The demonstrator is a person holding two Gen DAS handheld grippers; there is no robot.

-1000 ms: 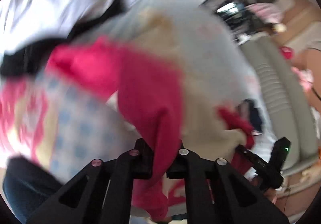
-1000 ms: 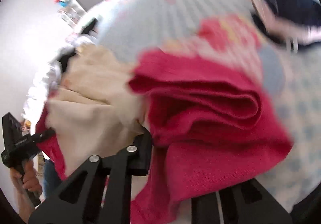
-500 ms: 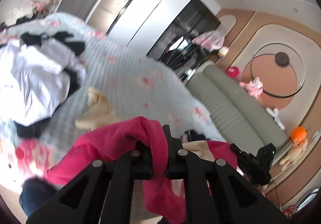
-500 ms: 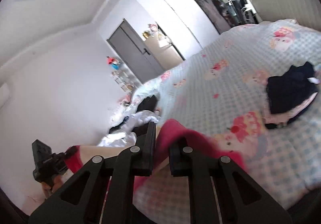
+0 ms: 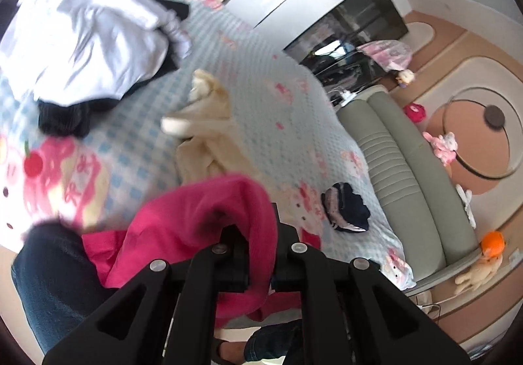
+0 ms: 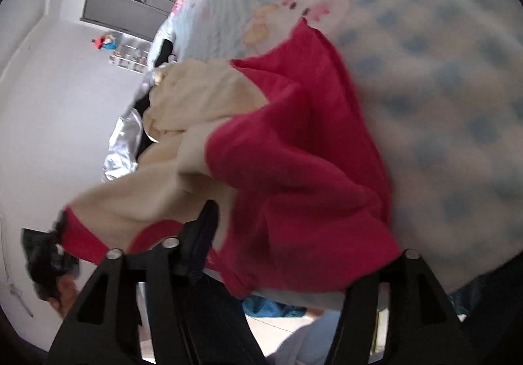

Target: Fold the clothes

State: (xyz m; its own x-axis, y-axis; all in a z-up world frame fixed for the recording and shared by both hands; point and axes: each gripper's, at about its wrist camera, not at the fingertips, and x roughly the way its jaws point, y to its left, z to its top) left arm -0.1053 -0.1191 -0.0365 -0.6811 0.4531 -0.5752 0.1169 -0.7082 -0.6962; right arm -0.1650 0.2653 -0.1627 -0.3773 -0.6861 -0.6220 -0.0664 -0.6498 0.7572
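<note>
A: Gripping a fold of the pink-and-cream garment point(image 5: 209, 211), the left gripper point(image 5: 260, 252) has its jaws drawn close together with the pink cloth pinched between them and draped over the inner faces.

B: And the right gripper point(image 6: 284, 253)?

A: Its jaws stand wide apart. The pink cloth lies across the gap and hides the right jaw's tip; whether anything is actually clamped cannot be told.

B: Where does the garment lie relative to the jaws?

A: In the left wrist view it rises from the jaws in a hump, hanging at the near edge of the bed point(image 5: 261, 96), its cream part trailing away onto the blue-checked cover. In the right wrist view the pink panel spreads above the jaws, the cream section to the left.

B: Other items?

A: A white-and-black clothes pile point(image 5: 85, 34) far left; a small dark garment point(image 5: 346, 211) on the right of the bed.

B: Any legible writing?

A: None; only cartoon prints on the cover.
</note>
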